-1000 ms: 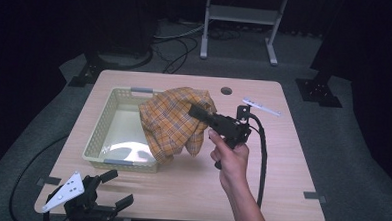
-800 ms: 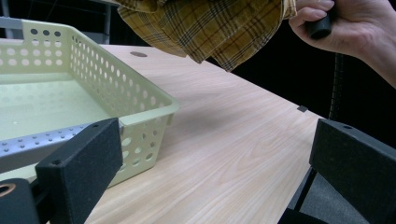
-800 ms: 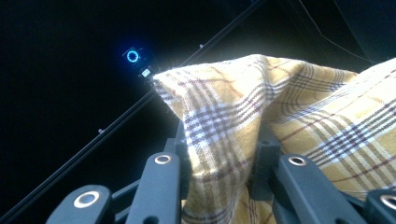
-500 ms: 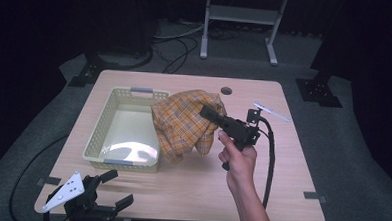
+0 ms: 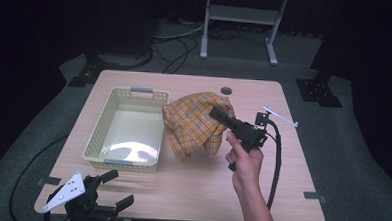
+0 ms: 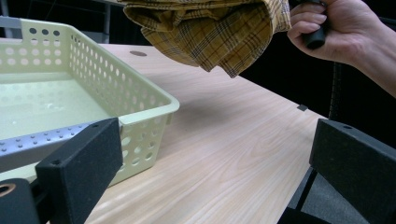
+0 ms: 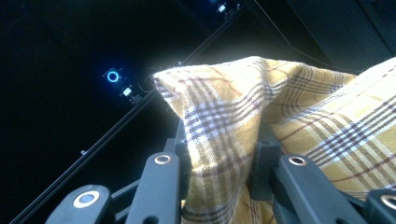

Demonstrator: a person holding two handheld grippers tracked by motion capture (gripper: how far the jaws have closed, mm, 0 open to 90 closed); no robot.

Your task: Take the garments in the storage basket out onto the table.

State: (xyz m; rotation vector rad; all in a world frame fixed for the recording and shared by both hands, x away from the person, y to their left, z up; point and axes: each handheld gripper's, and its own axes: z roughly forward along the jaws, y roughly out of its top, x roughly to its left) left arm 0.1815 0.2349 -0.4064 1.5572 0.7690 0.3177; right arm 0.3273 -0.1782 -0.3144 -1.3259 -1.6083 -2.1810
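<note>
A yellow plaid cloth (image 5: 196,123) hangs bunched above the table, just right of the pale yellow basket (image 5: 102,146). My right gripper (image 5: 218,113) is shut on the cloth's top fold; in the right gripper view the cloth (image 7: 261,140) is pinched between both jaws. A hand (image 5: 244,160) holds that gripper from the right. My left gripper (image 5: 111,189) rests at the table's near left corner, open, with nothing between its jaws. From the left gripper view, the cloth (image 6: 219,32) hangs clear of the table, beyond the basket's corner (image 6: 154,105).
The wooden table (image 5: 280,194) has a cable hole (image 5: 226,90) at its back edge. The right gripper's black cable (image 5: 276,164) trails down along the table's right side. A metal stand (image 5: 238,22) is on the floor behind.
The right gripper has carried the cloth to the right and slightly down, off the basket's right edge. The left gripper has not moved.
</note>
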